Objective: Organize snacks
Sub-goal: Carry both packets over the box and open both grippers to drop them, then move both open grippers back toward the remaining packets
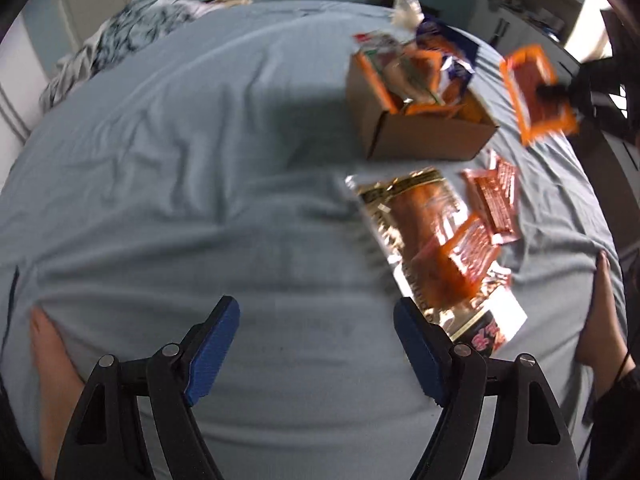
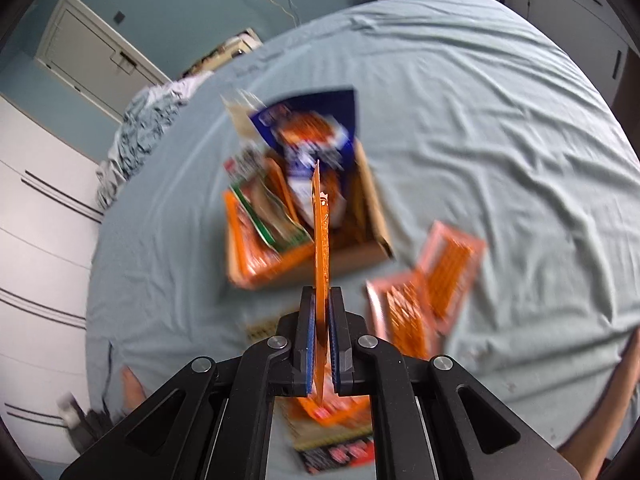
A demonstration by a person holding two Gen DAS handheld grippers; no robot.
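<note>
The right gripper (image 2: pixel 320 308) is clamping a thin orange foil snack packet (image 2: pixel 321 240) edge-on between its blue pads, so in the right wrist view the packet is showing as a narrow upright blade running toward twelve o'clock. Straight beyond that blade the open brown cardboard box (image 2: pixel 352 258) is sitting on the pale blue bedsheet (image 2: pixel 480 120), already holding a dark blue snack bag (image 2: pixel 316 132), a green-and-white packet (image 2: pixel 260 200) and further orange packets. That alignment is the thing the coming move seems to turn on — the held packet's long axis is pointing at the box opening, with the box lying at twelve o'clock of the claw and apart from it, so the packet is not yet over the rim as far as the blur allows judging. The left gripper (image 1: pixel 316 350) is standing wide with nothing between its pads, hovering over bare sheet. From it, a large gold foil snack bag (image 1: pixel 404 216) is lying at about one o'clock with its long axis running from near the claw's right finger up toward the box, and small orange packets (image 1: pixel 472 256) are lying on and beside it. The left claw is plainly nearer these loose snacks — the right is the one serving the box.
</note>
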